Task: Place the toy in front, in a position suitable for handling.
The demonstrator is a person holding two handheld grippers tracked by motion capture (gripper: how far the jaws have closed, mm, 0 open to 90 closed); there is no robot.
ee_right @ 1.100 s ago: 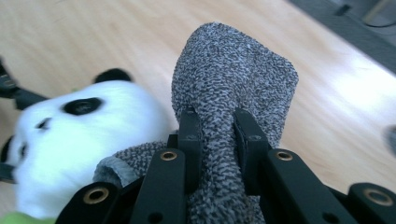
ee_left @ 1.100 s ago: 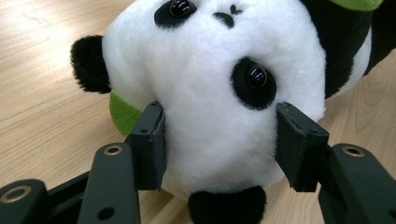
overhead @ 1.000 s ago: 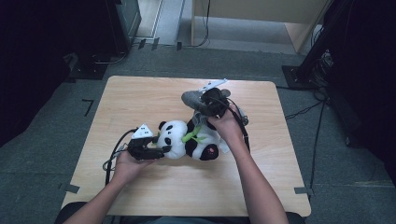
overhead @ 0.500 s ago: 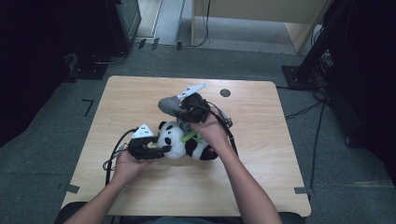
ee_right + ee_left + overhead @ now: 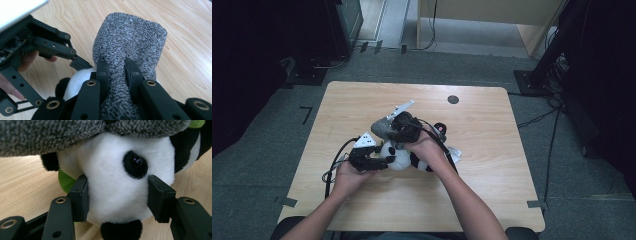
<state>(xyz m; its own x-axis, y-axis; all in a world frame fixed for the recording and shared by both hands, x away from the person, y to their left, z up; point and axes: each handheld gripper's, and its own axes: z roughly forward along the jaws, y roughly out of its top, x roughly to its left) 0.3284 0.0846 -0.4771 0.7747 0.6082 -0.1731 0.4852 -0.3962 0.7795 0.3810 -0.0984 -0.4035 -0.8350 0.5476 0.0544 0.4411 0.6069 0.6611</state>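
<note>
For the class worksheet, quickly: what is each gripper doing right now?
Left gripper: closed on the panda toy's head.
Right gripper: closed on the grey fuzzy sock, over the panda.

Wooden desk (image 5: 492, 165) with round hole (image 5: 453, 99), grey carpet floor (image 5: 257, 165), dark cabinet (image 5: 343, 20), pale wooden furniture (image 5: 492, 15), black cables (image 5: 557, 115)

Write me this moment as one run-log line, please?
left gripper: clamped on panda toy head | right gripper: pinching grey sock, above panda head | table: panda lying on it
</note>
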